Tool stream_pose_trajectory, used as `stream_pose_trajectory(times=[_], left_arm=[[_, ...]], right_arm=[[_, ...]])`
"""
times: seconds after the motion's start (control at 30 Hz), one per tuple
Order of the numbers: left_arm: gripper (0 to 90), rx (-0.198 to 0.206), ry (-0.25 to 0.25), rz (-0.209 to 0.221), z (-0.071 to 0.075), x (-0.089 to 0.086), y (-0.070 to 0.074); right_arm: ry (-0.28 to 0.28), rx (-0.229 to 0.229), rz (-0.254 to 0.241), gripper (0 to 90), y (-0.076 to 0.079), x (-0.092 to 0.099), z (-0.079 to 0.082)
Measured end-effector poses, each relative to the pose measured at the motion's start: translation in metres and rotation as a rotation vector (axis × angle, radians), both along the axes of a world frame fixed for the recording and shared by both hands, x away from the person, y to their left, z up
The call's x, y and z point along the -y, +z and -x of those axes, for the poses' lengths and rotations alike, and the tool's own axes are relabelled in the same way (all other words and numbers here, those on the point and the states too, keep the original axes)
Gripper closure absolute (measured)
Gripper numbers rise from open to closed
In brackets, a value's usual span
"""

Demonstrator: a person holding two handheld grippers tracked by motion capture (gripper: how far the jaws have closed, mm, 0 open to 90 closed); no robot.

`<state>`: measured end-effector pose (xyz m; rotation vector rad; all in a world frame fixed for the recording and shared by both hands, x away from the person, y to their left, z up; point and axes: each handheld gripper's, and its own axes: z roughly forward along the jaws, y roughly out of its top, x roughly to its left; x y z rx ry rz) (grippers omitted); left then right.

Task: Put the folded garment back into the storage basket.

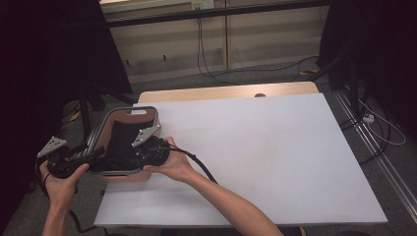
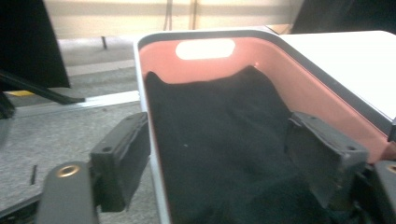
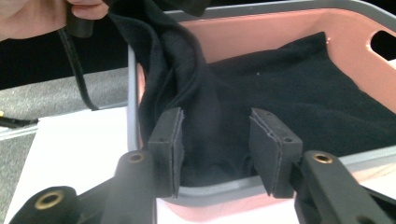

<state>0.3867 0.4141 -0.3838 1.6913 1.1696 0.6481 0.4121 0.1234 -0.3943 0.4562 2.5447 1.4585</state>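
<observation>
Cloth [image 1: 118, 142], black and heaped in the pink basket [image 1: 147, 112] at the table's nine-o'clock edge, is running its length toward twelve o'clock from you, lying loose between the wide-open left gripper [image 2: 219, 158] and your part-open right gripper [image 3: 215, 149], which is sitting nearer.
</observation>
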Motion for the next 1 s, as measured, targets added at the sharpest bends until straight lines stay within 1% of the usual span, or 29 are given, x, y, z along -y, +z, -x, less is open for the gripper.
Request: stream_pose_trajectory(times=[0.1,0.13,0.17,0.2,0.27,0.33,0.4,0.47,0.5,0.57,0.6,0.63,0.7,0.73,0.77,0.83,0.9,0.93,1.0], left_arm=[[16.9,0.025,0.019,0.009,0.005,-0.001,0.003],[15.1,0.030,0.027,0.020,0.006,0.000,0.004],[13.2,0.030,0.029,0.013,0.007,0.000,0.004],[12.0,0.028,0.027,0.005,0.009,0.001,0.005],[11.2,0.016,0.010,0.005,0.012,0.003,0.006],[10.4,0.028,0.005,-0.019,0.017,0.007,0.007],[9.2,0.033,-0.002,-0.013,0.021,0.010,0.008],[7.6,0.041,0.005,-0.009,0.025,0.010,0.009],[6.4,0.044,0.009,0.006,0.026,0.010,0.010],[5.9,0.038,0.013,0.015,0.029,0.010,0.011],[5.5,0.041,0.022,0.020,0.030,0.010,0.012],[4.9,0.043,0.019,0.024,0.032,0.011,0.012],[4.1,0.039,-0.004,0.028,0.034,0.012,0.012],[4.1,0.048,-0.014,0.036,0.036,0.014,0.013],[4.1,0.059,-0.030,0.034,0.038,0.015,0.013],[4.2,0.058,-0.061,0.031,0.040,0.016,0.014],[4.6,0.060,-0.049,0.033,0.043,0.019,0.015],[4.6,0.061,-0.038,0.035,0.043,0.021,0.015],[5.0,0.059,-0.033,0.029,0.046,0.025,0.015]], right_arm=[[-0.011,-0.008,-0.027,51.5,0.001,0.003,-0.001],[-0.015,-0.007,-0.034,50.7,0.001,0.004,-0.002],[-0.019,-0.006,-0.039,49.7,0.002,0.005,-0.002],[-0.021,-0.005,-0.043,48.3,0.003,0.006,-0.002],[-0.023,-0.006,-0.049,45.5,0.003,0.008,-0.002],[-0.024,-0.003,-0.057,43.4,0.003,0.011,-0.001],[-0.028,-0.006,-0.072,39.4,0.002,0.013,0.000],[-0.029,-0.008,-0.065,35.6,0.002,0.014,0.000],[-0.031,-0.008,-0.066,34.5,0.002,0.014,0.000],[-0.032,-0.010,-0.064,30.4,0.002,0.015,0.002],[-0.036,-0.006,-0.059,28.9,0.001,0.015,0.003],[-0.043,0.001,-0.052,26.7,0.001,0.016,0.005],[-0.052,0.006,-0.047,23.7,0.000,0.017,0.007],[-0.060,0.010,-0.047,20.8,0.001,0.018,0.008],[-0.071,0.016,-0.046,18.6,0.001,0.019,0.008],[-0.080,0.010,-0.051,17.2,0.002,0.021,0.009],[-0.084,-0.002,-0.060,14.3,0.003,0.024,0.009],[-0.089,0.001,-0.060,12.7,0.003,0.025,0.010],[-0.091,0.002,-0.065,11.6,0.003,0.029,0.012]])
